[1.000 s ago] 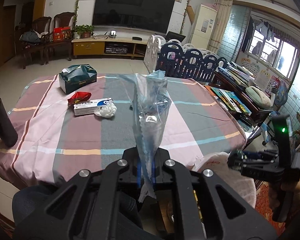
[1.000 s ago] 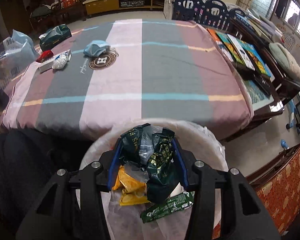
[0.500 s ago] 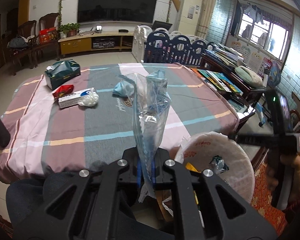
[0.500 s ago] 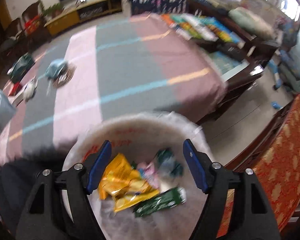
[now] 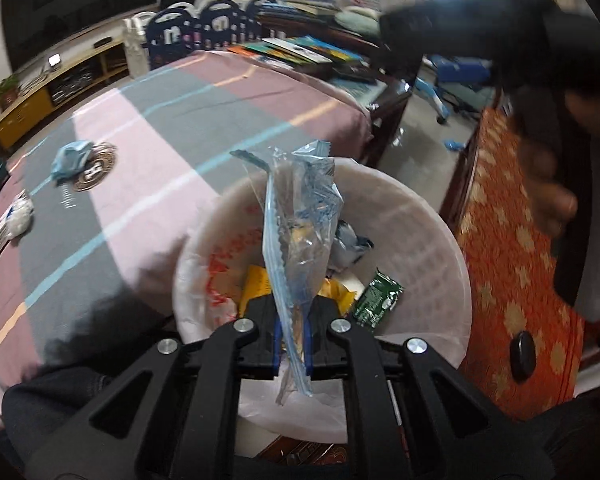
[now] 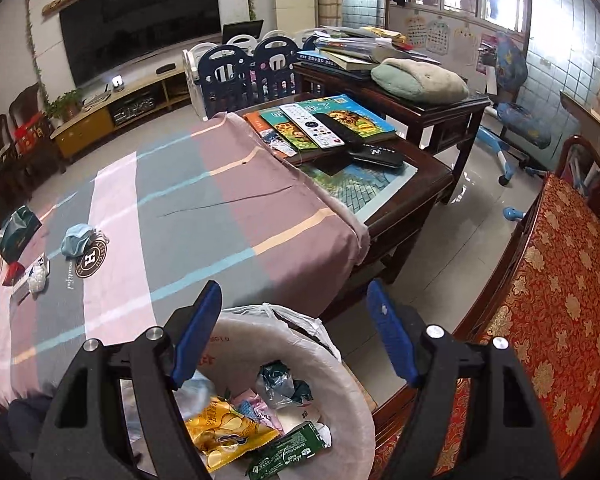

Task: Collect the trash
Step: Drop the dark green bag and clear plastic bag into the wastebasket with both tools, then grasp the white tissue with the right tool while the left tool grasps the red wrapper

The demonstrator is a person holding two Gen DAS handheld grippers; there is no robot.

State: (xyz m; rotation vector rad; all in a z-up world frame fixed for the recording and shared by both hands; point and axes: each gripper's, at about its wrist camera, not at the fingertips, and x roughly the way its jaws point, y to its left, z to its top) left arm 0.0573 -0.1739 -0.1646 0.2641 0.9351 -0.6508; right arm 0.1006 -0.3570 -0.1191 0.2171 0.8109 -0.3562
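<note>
A clear, blue-printed plastic wrapper [image 5: 300, 232] stands upright, pinched at its lower end, over the white lined trash bin [image 5: 432, 248]. Inside the bin lie a yellow snack bag [image 6: 224, 436], a green packet [image 6: 288, 454] at 5 o'clock and a crumpled dark wrapper [image 6: 284, 384].

Likely a home living room: wall television [image 6: 140, 12], playpen fence [image 6: 248, 66], cloth-covered table [image 6: 204, 216].

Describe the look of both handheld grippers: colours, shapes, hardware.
The left gripper and right gripper match: matte black plastic frames with triangular cut-outs, round silver screw heads at the joints, and flat blue pads lining the fingers. No cables or markings show.
</note>
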